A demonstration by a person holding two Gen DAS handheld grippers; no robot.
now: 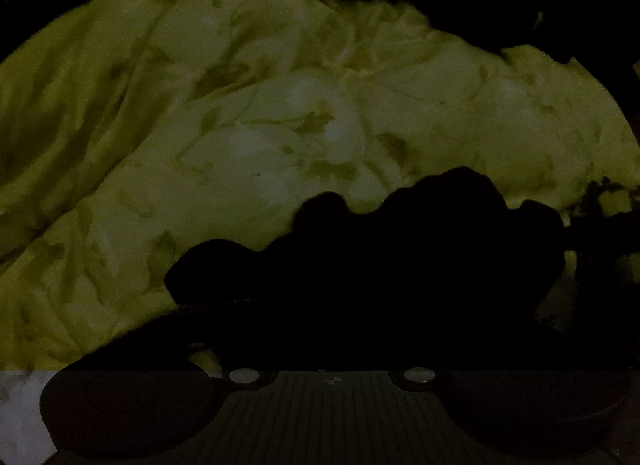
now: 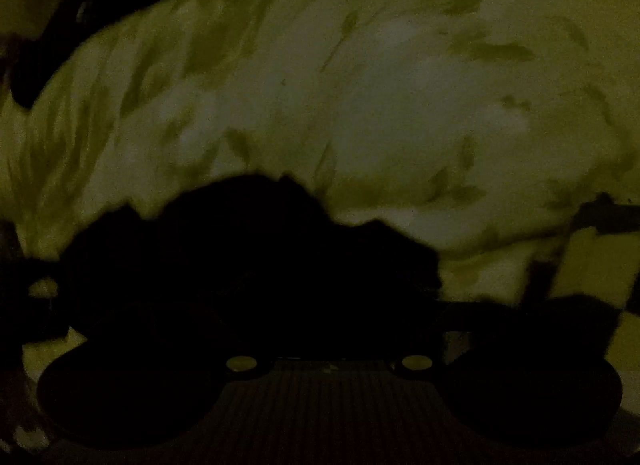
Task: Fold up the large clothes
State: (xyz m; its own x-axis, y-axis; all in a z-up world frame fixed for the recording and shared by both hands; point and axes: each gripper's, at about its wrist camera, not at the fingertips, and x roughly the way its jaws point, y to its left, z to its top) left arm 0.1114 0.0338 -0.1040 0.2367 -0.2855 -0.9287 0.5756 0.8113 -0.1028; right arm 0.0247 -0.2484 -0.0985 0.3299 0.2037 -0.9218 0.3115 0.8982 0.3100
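Observation:
Both views are very dark. A black garment (image 1: 400,257) lies bunched in a lump directly in front of my left gripper, on a pale yellow-green cloth with a leaf print (image 1: 280,125). Only the gripper's ribbed body (image 1: 328,413) shows; its fingers are lost against the black fabric. The right wrist view is much the same: the black garment (image 2: 240,257) is heaped right before the ribbed body (image 2: 328,405) of my right gripper, on the leaf-print cloth (image 2: 380,105). Its fingers are also hidden in the dark mass, so I cannot see whether any fabric is between them.
A checked yellow-and-dark surface (image 2: 592,265) shows at the right edge beside the leaf-print cloth. A pale patch (image 1: 20,405) sits at the lower left of the left wrist view. Beyond the cloth's far edge everything is black.

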